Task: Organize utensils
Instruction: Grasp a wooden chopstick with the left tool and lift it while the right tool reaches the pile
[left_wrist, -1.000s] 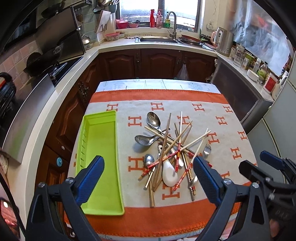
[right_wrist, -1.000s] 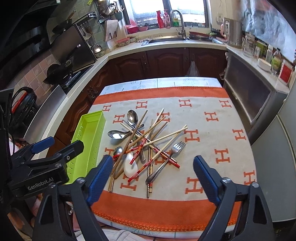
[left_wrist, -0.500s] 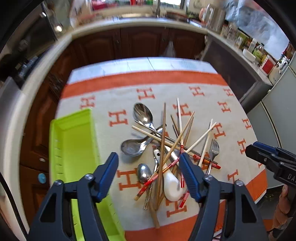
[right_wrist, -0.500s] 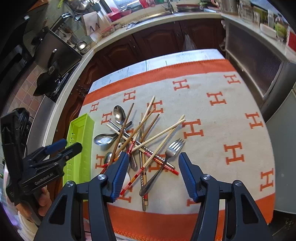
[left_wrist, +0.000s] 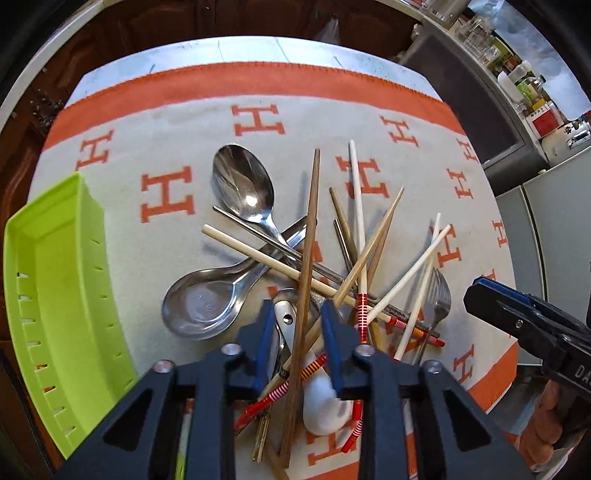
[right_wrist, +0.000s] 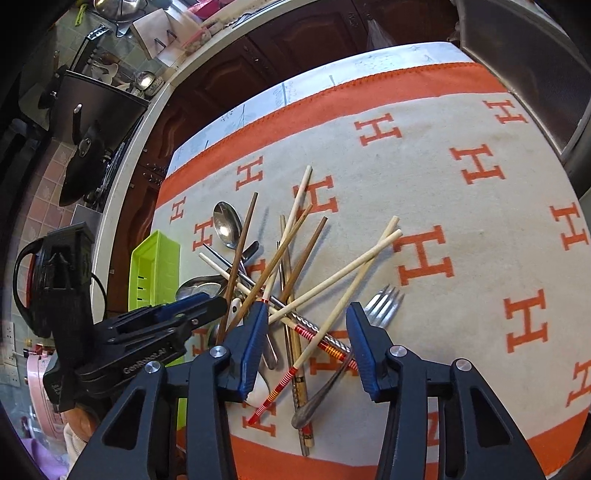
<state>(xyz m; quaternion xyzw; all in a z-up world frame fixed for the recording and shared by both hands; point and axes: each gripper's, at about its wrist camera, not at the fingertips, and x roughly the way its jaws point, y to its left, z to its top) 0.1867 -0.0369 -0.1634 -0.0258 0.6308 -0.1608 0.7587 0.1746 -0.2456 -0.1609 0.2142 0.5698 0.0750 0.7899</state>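
A tangled pile of chopsticks, metal spoons (left_wrist: 243, 184), a white ceramic spoon (left_wrist: 325, 406) and a fork (right_wrist: 384, 306) lies on the orange-and-cream cloth (left_wrist: 170, 122). My left gripper (left_wrist: 297, 314) hovers low over the pile's near side. Its jaws are closing, and a long dark brown chopstick (left_wrist: 310, 221) runs between the pads without being pressed. My right gripper (right_wrist: 306, 317) points down at the pile's right side. Its jaws are closing too, around a cream chopstick with a red-striped end (right_wrist: 332, 317) and metal chopsticks, with a wide gap left. A lime-green tray (left_wrist: 55, 295) lies left of the pile.
The cloth covers a small table in a kitchen, with dark wooden cabinets (right_wrist: 258, 62) beyond its far edge and a grey appliance (left_wrist: 554, 221) to the right. The right half of the cloth (right_wrist: 480, 221) is bare. A hand holds each gripper below the table's near edge.
Both grippers have come down toward the pile and tipped steeply downward. Both pairs of jaws have narrowed, the left far more. The utensils have not moved.
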